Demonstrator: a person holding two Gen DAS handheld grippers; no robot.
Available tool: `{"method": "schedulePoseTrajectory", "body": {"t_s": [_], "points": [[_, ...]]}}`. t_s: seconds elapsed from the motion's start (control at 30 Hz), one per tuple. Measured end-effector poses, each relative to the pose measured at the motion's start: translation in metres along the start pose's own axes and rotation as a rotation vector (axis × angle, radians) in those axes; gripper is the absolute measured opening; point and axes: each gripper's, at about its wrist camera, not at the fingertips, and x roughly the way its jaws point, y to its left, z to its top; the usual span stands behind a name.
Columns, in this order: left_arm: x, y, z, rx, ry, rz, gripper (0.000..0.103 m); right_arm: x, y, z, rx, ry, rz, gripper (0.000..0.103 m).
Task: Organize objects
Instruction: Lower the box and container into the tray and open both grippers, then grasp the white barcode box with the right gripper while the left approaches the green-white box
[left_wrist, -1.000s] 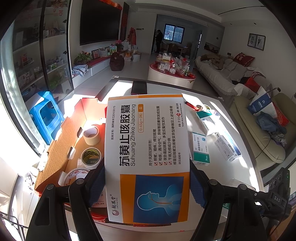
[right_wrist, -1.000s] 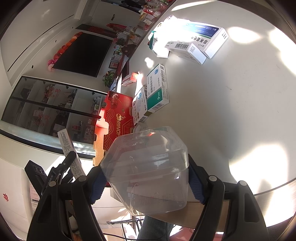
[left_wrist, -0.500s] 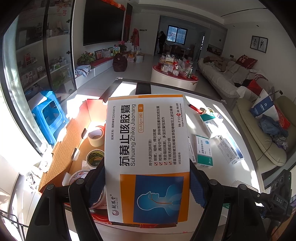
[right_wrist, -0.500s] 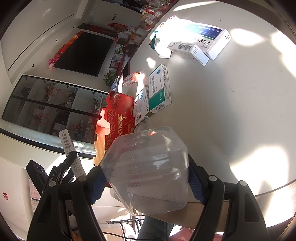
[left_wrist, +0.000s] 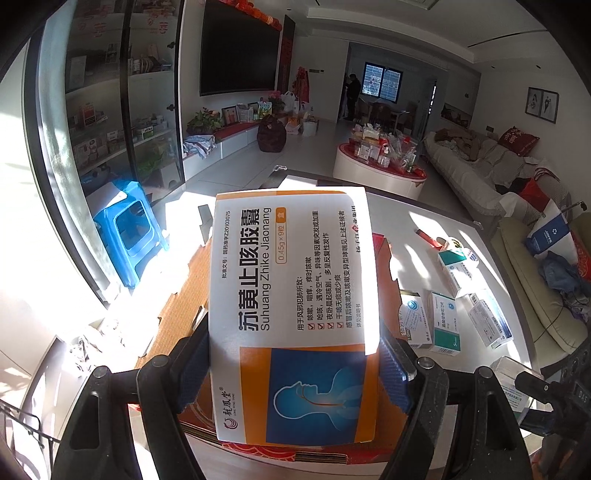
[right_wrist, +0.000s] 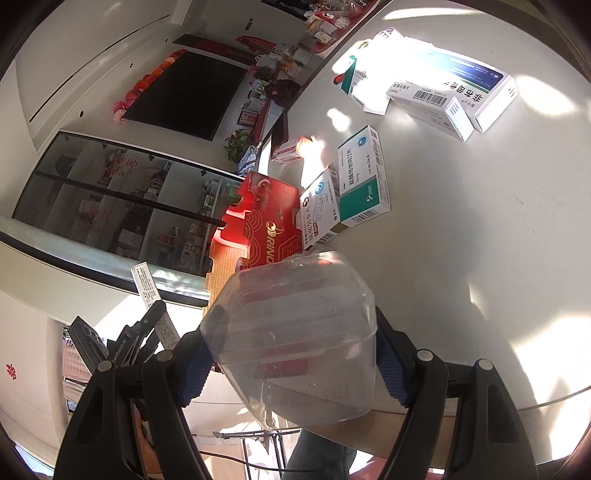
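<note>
Since a second ago we have carried the orange box (left_wrist: 295, 314) over the open carton (left_wrist: 181, 295), whose tape rolls it now hides. Our left gripper (left_wrist: 295, 363) clamps it by its long edges; it looks light, stiff and crushable. Our right gripper (right_wrist: 291, 356) clamps a clear tub (right_wrist: 295, 332) by its sides, slick and probably flexible. Ahead of it, small boxes (right_wrist: 364, 177) crowd the carton's red wall (right_wrist: 269, 218) on the table (right_wrist: 480, 240).
</note>
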Motion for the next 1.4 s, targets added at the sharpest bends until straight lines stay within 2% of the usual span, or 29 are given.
{"method": "schedulePoseTrajectory", "body": {"t_s": [0.3, 0.53, 0.77, 0.83, 0.9, 0.97, 1.03, 1.13, 1.27, 1.4], "points": [[0.014, 0.005, 0.0, -0.008, 0.009, 0.032, 0.083, 0.05, 0.076, 0.014, -0.145, 0.062, 0.115, 0.076], [0.041, 0.017, -0.003, -0.041, 0.053, 0.038, 0.083, 0.105, 0.125, 0.013, -0.268, 0.133, 0.132, 0.076], [0.071, 0.035, -0.003, -0.099, 0.119, 0.039, 0.083, 0.142, 0.129, 0.019, -0.312, 0.176, 0.075, 0.076], [0.079, 0.038, -0.003, -0.107, 0.144, 0.059, 0.09, 0.149, 0.129, 0.02, -0.328, 0.195, 0.066, 0.079], [0.087, 0.039, -0.003, -0.11, 0.174, 0.073, 0.101, 0.154, 0.129, 0.021, -0.329, 0.202, 0.051, 0.083], [0.086, 0.037, -0.003, -0.09, 0.157, 0.108, 0.103, 0.151, 0.128, 0.023, -0.335, 0.177, 0.015, 0.084], [0.077, 0.031, -0.001, -0.076, 0.134, 0.11, 0.103, 0.138, 0.127, 0.027, -0.337, 0.133, 0.022, 0.085], [0.067, 0.014, 0.004, -0.067, 0.145, 0.039, 0.103, 0.103, 0.118, 0.037, -0.363, 0.041, -0.016, 0.086], [0.057, -0.044, 0.009, 0.018, 0.197, -0.095, 0.103, 0.049, 0.074, 0.065, -0.354, -0.078, -0.229, 0.087], [0.05, -0.129, 0.004, 0.137, 0.226, -0.276, 0.103, 0.003, 0.023, 0.091, -0.3, -0.159, -0.435, 0.087]]}}
